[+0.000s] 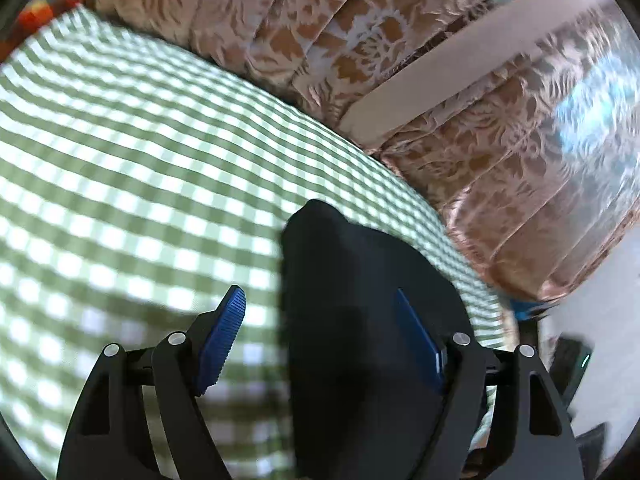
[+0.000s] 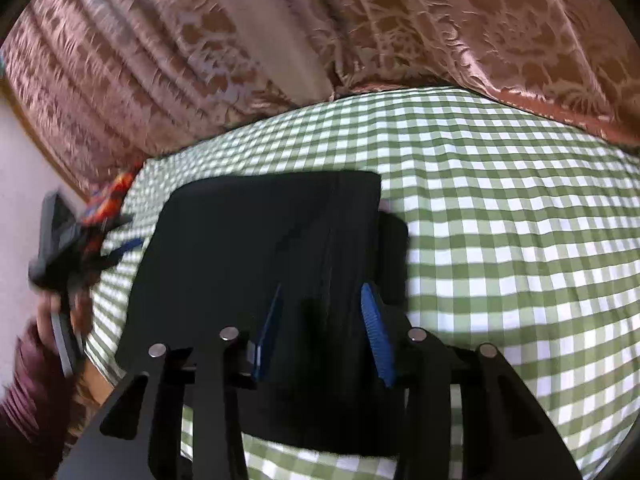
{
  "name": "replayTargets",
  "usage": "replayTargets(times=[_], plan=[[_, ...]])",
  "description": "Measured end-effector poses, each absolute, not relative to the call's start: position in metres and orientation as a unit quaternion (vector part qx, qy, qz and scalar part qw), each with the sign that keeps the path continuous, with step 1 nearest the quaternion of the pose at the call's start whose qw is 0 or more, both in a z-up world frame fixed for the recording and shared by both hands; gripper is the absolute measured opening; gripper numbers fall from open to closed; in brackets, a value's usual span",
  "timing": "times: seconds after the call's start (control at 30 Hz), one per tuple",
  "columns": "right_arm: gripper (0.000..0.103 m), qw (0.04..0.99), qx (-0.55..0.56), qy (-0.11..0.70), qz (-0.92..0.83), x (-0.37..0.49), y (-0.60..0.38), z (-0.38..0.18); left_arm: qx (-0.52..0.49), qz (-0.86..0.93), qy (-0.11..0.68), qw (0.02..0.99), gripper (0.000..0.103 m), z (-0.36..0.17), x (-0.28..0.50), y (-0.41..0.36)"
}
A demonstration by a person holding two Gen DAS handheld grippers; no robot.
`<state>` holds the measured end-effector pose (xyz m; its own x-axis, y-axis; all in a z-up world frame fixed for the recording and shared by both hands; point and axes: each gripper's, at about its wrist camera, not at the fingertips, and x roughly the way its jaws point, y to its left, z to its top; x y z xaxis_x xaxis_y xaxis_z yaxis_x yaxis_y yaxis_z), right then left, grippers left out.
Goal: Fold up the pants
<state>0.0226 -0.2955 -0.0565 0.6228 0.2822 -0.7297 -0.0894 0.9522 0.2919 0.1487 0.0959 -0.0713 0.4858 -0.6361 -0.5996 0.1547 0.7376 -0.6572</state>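
The black pants lie folded into a thick rectangle on the green-and-white checked cloth. My right gripper is open, its blue pads either side of the folded stack's near edge. In the left wrist view the pants fill the lower middle. My left gripper is open, with the right pad against the black fabric and the left pad over bare cloth. The left gripper also shows in the right wrist view, blurred, at the pants' left.
Brown floral curtains hang close behind the checked surface. A pale window sill or bar crosses them. A colourful orange object lies at the surface's left edge. A maroon sleeve is at lower left.
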Motion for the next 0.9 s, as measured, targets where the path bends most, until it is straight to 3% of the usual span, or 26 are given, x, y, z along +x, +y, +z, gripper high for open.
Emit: replayTargets(times=[0.33, 0.4, 0.5, 0.6, 0.77, 0.87, 0.9], plan=[[0.041, 0.885, 0.109, 0.442, 0.096, 0.025, -0.296, -0.078, -0.289, -0.305, 0.484, 0.768, 0.074, -0.104, 0.192, 0.067], [0.041, 0.884, 0.110, 0.444, 0.095, 0.025, -0.296, -0.080, -0.277, -0.311, 0.477, 0.774, 0.064, -0.100, 0.191, 0.059], [0.041, 0.883, 0.115, 0.445, 0.096, 0.025, -0.298, -0.081, -0.230, -0.303, 0.465, 0.800, 0.039, -0.089, 0.184, 0.048], [0.040, 0.881, 0.118, 0.448, 0.098, 0.027, -0.298, -0.085, -0.140, -0.270, 0.424, 0.853, 0.032, -0.072, 0.160, 0.033], [0.040, 0.882, 0.113, 0.447, 0.095, 0.026, -0.296, -0.086, -0.007, -0.192, 0.423, 0.885, 0.031, -0.083, 0.156, -0.001], [0.040, 0.883, 0.117, 0.445, 0.095, 0.025, -0.297, -0.087, -0.013, -0.171, 0.425, 0.889, 0.039, -0.076, 0.155, 0.001], [0.040, 0.883, 0.118, 0.444, 0.096, 0.025, -0.298, -0.087, -0.009, -0.161, 0.418, 0.894, 0.047, -0.071, 0.151, 0.004]])
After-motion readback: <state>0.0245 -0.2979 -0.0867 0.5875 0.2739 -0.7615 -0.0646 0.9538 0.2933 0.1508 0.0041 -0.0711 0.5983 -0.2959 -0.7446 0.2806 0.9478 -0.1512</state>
